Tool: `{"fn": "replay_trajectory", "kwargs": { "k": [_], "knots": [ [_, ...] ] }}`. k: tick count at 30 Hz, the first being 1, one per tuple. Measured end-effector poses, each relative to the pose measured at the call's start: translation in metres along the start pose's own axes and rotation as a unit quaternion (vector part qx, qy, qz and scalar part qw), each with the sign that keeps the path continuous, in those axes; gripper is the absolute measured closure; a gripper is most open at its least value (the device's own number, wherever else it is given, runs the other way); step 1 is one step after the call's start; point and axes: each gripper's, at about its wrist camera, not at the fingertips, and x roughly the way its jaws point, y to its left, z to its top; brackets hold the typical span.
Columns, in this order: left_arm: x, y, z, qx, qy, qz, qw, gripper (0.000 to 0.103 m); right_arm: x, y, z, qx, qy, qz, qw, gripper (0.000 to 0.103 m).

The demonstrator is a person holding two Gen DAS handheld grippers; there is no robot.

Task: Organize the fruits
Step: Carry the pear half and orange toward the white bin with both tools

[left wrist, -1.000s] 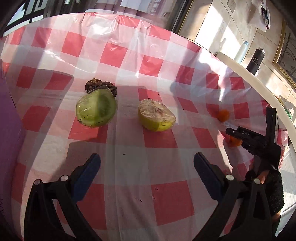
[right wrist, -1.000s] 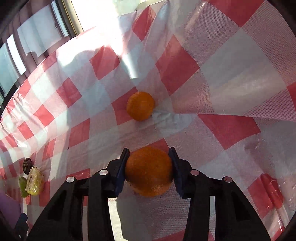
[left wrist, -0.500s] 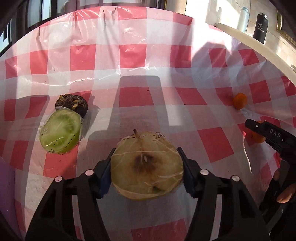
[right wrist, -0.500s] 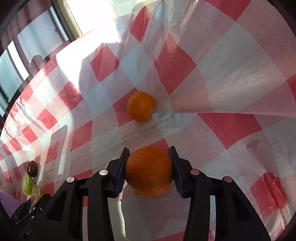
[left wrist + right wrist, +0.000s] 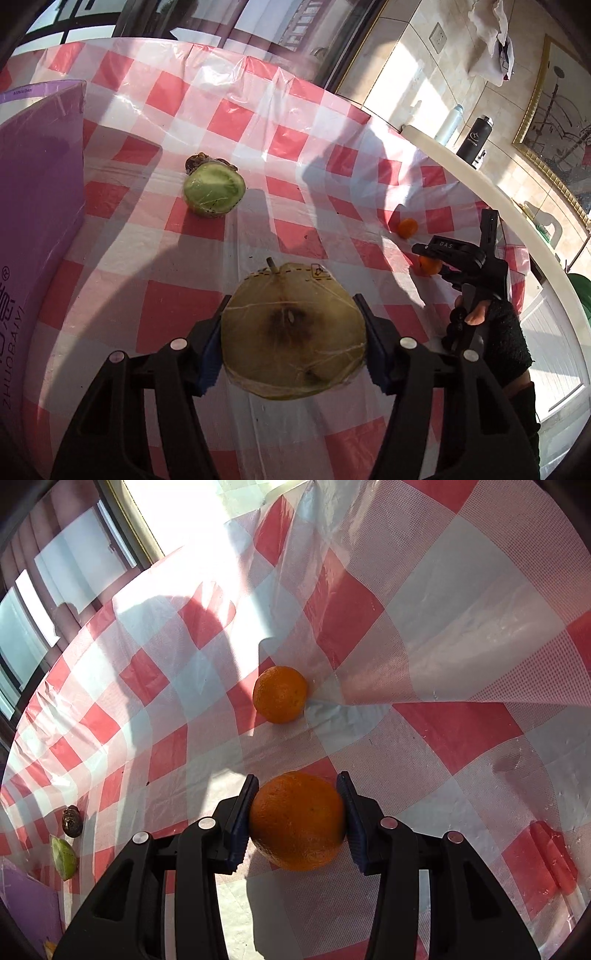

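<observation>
My left gripper (image 5: 291, 325) is shut on a plastic-wrapped half apple (image 5: 293, 332), cut face up and browned, held above the checked tablecloth (image 5: 258, 122). A wrapped green half fruit (image 5: 214, 190) lies further back with a dark brown fruit (image 5: 194, 161) behind it. My right gripper (image 5: 297, 812) is shut on an orange (image 5: 297, 819) just above the cloth. A second orange (image 5: 280, 694) lies on the cloth ahead of it. The right gripper (image 5: 430, 258) with its orange (image 5: 428, 265) also shows in the left wrist view, near the other orange (image 5: 407, 227).
A purple box (image 5: 37, 229) stands at the left edge of the table; it also shows in the right wrist view (image 5: 26, 904). A white ledge (image 5: 480, 184) runs behind the table with two bottles (image 5: 474, 142) on it. The cloth is folded up behind the second orange.
My left gripper, open and empty a second ago, closed on the half apple and has lifted it toward the camera. The right gripper stays shut on its orange, barely moved.
</observation>
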Motion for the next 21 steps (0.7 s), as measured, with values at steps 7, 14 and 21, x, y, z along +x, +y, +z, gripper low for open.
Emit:
{"fn": "replay_trajectory", "kwargs": {
  "k": [7,14,21],
  "knots": [
    [-0.004,0.01,0.0,-0.022,-0.01,-0.003,0.9997,0.04,-0.013,-0.007,0.0,0.017,-0.025,0.023,0.999,0.06],
    [-0.005,0.019,0.002,-0.047,-0.014,-0.006,0.9988,0.04,-0.087,0.024,-0.081,0.009,-0.064,0.047,0.997,0.06],
    [-0.007,0.025,0.001,-0.064,-0.018,-0.004,0.9978,0.04,-0.134,0.072,-0.158,-0.034,-0.068,0.081,0.994,0.06]
  ]
}}
